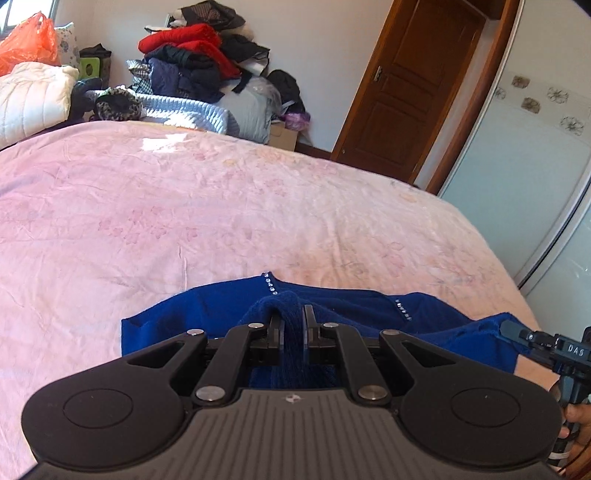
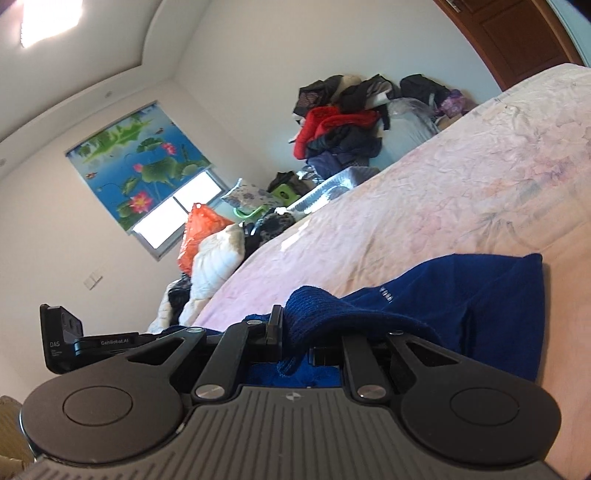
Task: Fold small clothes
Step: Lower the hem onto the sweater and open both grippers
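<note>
Work surface: bed [image 1: 258,206] covered by a pink sheet with a faint flower print, creased throughout, sunlit patch at 11 o'clock in the left wrist view.

Task item: blue knit garment [image 1: 207,314], lying at the near edge of the bed, at 6 o'clock in both views. Rows of small studs visible near the neckline.

Left gripper [image 1: 293,326]: fingers closed on a raised fold of the blue knit garment, ribbed fabric pinched between the pads.

Right gripper [image 2: 291,332]: left finger visible against the fabric, right finger covered by a draped fold of the garment [image 2: 461,295]; fabric held between the fingers. Seen also at 4 o'clock in the left wrist view, at the garment's right end.

Room, left wrist view: pile of clothes [image 1: 199,55] against the far wall at 12 o'clock, red item on top; orange plastic bag [image 1: 29,44] and white quilt [image 1: 33,99] at 10 o'clock; brown wooden door [image 1: 417,81] at 2 o'clock; pale wardrobe panel [image 1: 524,155] at 3 o'clock.

Room, right wrist view: window blind [image 2: 140,162] with lotus print at 10 o'clock, bright window pane below it; ceiling light [image 2: 51,18] at 11 o'clock.
</note>
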